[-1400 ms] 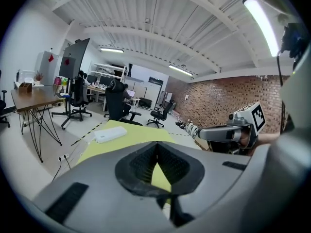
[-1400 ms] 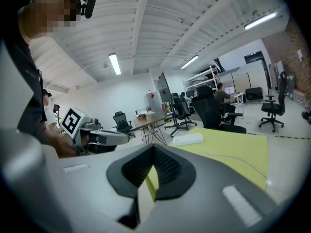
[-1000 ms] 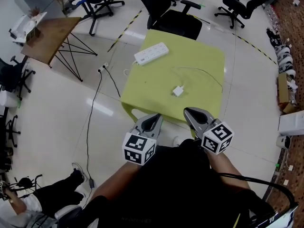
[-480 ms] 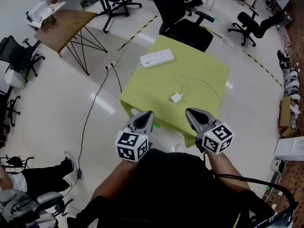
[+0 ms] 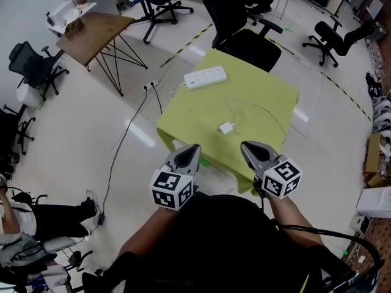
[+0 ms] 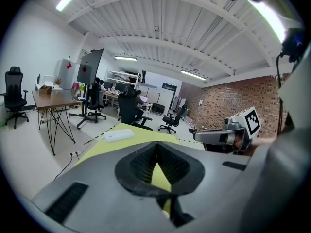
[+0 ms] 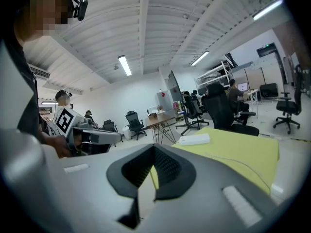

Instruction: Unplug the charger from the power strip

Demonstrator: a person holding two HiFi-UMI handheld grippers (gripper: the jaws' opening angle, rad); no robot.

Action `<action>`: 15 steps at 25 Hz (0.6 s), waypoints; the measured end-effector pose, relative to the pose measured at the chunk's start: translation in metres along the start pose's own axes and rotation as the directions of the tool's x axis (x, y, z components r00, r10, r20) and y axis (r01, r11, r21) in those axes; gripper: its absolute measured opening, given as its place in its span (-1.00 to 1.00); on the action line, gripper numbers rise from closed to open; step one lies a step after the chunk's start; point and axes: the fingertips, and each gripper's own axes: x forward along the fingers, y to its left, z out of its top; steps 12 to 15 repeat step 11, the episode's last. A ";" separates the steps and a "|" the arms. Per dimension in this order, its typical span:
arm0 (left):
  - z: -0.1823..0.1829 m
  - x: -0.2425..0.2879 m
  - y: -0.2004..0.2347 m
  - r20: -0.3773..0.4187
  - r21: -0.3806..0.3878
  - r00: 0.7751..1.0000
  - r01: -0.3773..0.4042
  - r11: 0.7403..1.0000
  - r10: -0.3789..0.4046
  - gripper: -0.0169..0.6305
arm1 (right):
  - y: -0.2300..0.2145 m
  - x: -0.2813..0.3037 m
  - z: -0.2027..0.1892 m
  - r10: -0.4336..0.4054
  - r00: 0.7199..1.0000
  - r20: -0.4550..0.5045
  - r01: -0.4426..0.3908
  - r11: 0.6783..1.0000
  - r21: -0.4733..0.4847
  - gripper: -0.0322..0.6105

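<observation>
A white power strip (image 5: pixel 205 77) lies at the far left of the yellow-green table (image 5: pixel 189 112). A small white charger (image 5: pixel 226 127) rests in the middle of the table, apart from the strip, and its thin cable (image 5: pixel 263 108) loops off to the right. My left gripper (image 5: pixel 193 146) and right gripper (image 5: pixel 244 144) hover side by side over the table's near edge, both shut and empty. The left gripper view shows its shut jaws (image 6: pixel 156 143), the strip (image 6: pixel 118 135) and the right gripper (image 6: pixel 197 135). The right gripper view shows its shut jaws (image 7: pixel 153 147) and the strip (image 7: pixel 194 140).
A black office chair (image 5: pixel 244 38) stands behind the table, with more chairs further back. A wooden desk (image 5: pixel 98 32) is at the upper left. A dark cable and floor socket (image 5: pixel 149 84) run left of the table. A seated person (image 5: pixel 36 218) is at the lower left.
Both grippers have drifted a little, the left one rising, with their jaws still closed. The head view has shifted, so the table sits lower and larger. The charger and strip have not moved.
</observation>
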 end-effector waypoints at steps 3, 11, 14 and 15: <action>0.004 0.001 -0.004 -0.007 0.028 1.000 0.013 1.000 -0.013 -0.93 | 0.002 -0.002 -0.002 0.000 1.000 0.002 0.000 1.000 0.015 -0.90; 0.002 0.005 -0.004 -0.026 0.033 0.999 0.024 0.999 -0.023 -0.93 | 0.001 -0.003 0.001 -0.012 1.000 0.027 0.011 0.999 0.037 -0.90; 0.002 0.005 -0.004 -0.026 0.033 0.999 0.024 0.999 -0.023 -0.93 | 0.001 -0.003 0.001 -0.012 1.000 0.027 0.011 0.999 0.037 -0.90; 0.002 0.005 -0.004 -0.026 0.033 0.999 0.024 0.999 -0.023 -0.93 | 0.001 -0.003 0.001 -0.012 1.000 0.027 0.011 0.999 0.037 -0.90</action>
